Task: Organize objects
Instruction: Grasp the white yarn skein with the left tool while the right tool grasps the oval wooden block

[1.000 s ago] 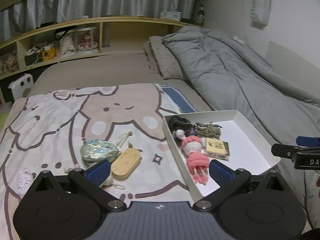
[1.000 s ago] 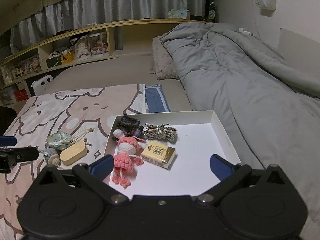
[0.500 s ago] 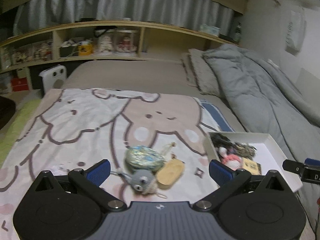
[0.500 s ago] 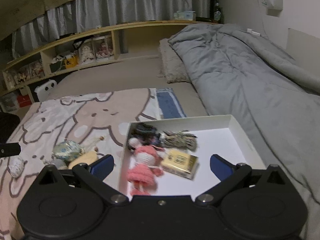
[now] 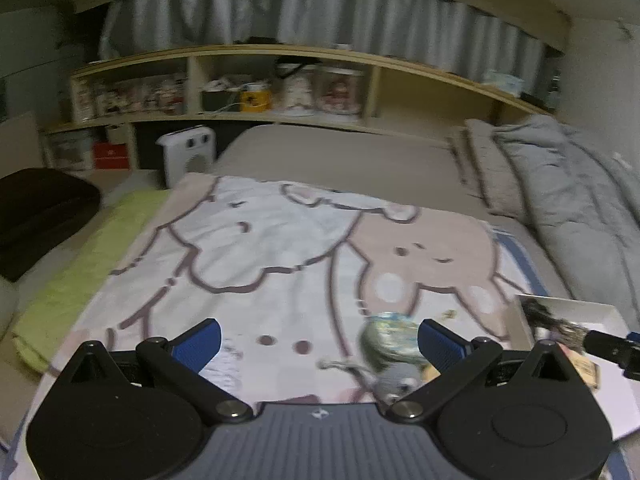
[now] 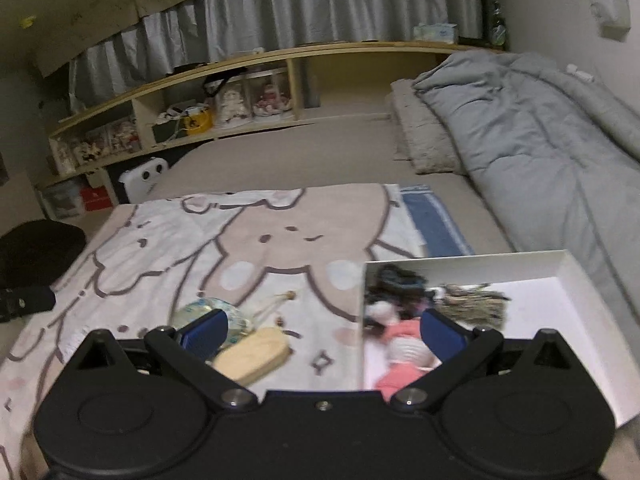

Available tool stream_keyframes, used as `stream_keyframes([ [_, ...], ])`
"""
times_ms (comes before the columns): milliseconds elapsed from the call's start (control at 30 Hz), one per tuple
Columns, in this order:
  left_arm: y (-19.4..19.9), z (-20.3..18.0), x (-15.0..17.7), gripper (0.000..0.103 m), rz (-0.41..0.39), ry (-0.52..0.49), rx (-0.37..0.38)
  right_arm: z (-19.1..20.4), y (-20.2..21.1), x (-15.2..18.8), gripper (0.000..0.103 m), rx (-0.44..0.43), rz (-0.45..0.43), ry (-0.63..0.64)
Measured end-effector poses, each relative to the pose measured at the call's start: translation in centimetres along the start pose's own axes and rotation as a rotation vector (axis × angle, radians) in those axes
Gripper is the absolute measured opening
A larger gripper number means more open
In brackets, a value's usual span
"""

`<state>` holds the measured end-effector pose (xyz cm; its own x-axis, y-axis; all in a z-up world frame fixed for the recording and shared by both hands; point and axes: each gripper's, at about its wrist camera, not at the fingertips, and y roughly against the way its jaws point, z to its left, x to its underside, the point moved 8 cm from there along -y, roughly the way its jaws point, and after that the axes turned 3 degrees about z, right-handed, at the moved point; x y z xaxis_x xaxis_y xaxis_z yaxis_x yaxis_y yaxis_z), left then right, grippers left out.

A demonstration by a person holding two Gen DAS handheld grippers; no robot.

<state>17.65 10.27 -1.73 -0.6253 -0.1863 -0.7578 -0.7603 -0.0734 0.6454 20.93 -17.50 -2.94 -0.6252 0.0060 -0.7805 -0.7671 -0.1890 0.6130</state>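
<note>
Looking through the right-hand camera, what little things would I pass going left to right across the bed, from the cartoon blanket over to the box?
Shiny shell-like pouch → oval wooden piece → white box, and inside it the pink crocheted doll, then the bundle of braided cord.

One white tray (image 6: pixel 568 266), one pink doll (image 6: pixel 404 364), one wooden oval (image 6: pixel 256 354), one iridescent pouch (image 6: pixel 200 310), one grey plush (image 5: pixel 396 376)
</note>
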Motion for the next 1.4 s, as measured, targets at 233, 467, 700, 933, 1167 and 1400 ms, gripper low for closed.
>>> stream_keyframes([
  [233,-1.9,3.8,0.0,0.103,0.012,0.042,-0.134,2.3,-3.8,0.4,0.103,-0.063,0.008,0.109],
  [467,-3.9,7.2,0.3,0.103,0.045,0.117,-0.140,4.4,-8.2,2.1,0.103,-0.044,0.022,0.322],
  [700,-6.5,8.7,1.0,0.087,0.109,0.188,-0.114,6.1,-11.2,4.1,0.103,-0.145,0.109,0.481],
  [933,-10.1,9.2,2.4,0.074,0.199,0.210,-0.103,7.2,-13.7,5.4,0.103,-0.246,0.193,0.593],
  [1167,-12.4,9.2,3.9,0.073,0.271,0.196,-0.102,7.7,-16.6,6.2,0.096,-0.271,0.266,0.645],
  [1400,-14.1,8.7,5.2,0.067,0.323,0.164,-0.103,7.8,-18.1,6.5,0.094,-0.292,0.317,0.587],
])
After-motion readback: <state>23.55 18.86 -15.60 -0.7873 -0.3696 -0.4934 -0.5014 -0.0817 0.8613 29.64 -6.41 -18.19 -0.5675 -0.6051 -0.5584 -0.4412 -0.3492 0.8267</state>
